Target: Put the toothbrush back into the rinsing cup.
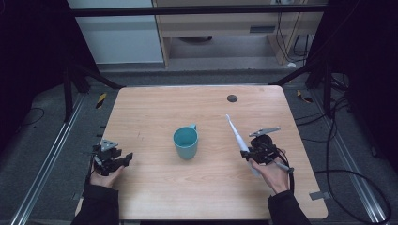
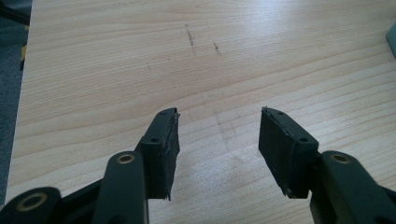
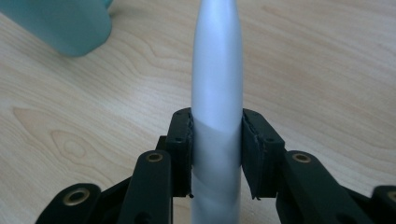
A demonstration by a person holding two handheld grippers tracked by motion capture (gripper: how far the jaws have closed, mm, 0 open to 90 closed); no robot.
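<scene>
Spanning the middle of the high view, a pale wooden table (image 1: 155, 187) carries every item of the scene. Near its centre stands a teal cup (image 1: 186, 142), upright, handle turned toward the far edge. Right of the cup, the right gripper (image 1: 249, 153) is held in the person's right hand (image 1: 271, 174); its jaws are closed on the handle of a white electric toothbrush (image 1: 236, 133), both pads pressing the pale barrel (image 3: 217, 107) from either side in the right gripper view. The toothbrush slants up and away from the gripper, its brush end toward the far side of the table, well apart from the cup. At the table's left edge, the left gripper (image 1: 126, 158) rests in the left hand (image 1: 104, 178); its jaws (image 2: 219, 140) stand apart with nothing but bare wood between them. A small dark disc (image 1: 232, 98) lies near the far edge.
</scene>
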